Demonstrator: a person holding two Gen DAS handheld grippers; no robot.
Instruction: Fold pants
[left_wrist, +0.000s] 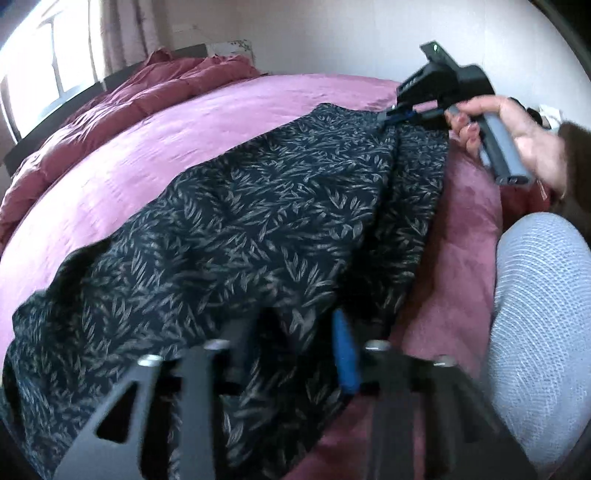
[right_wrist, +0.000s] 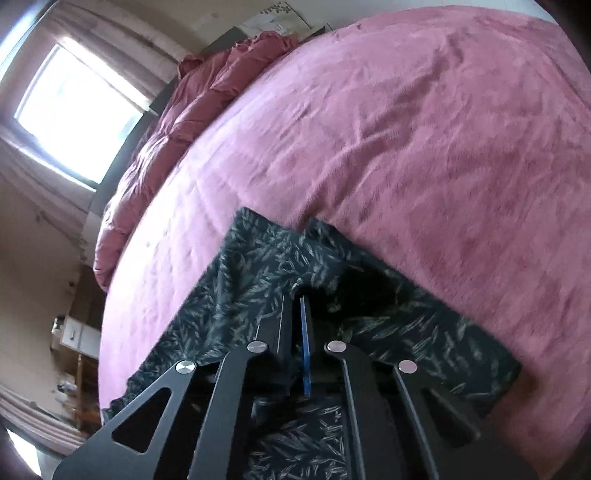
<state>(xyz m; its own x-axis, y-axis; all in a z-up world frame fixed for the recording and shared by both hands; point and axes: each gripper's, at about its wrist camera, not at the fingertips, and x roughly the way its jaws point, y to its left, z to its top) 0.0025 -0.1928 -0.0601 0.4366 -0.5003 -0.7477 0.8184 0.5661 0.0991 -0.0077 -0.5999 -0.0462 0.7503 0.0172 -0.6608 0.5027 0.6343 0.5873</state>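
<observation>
Dark navy leaf-print cotton pants (left_wrist: 266, 206) lie stretched across a pink plush bedspread (left_wrist: 155, 140). The black left gripper (left_wrist: 295, 332) appears pinched on one end, though blur hides the bite; the right gripper (right_wrist: 301, 306), jaws together, nips the far hem. A thin grip could slip and spoil the fold.

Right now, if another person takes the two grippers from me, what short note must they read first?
Left gripper: shut on the dark leaf-print pants at the near end.
Right gripper: shut on the pants' far end.
Pants lie lengthwise along the edge of the pink bed cover.
Done: both ends gripped.
Left: fold the pants over, probably end to end, then smooth them.
</observation>
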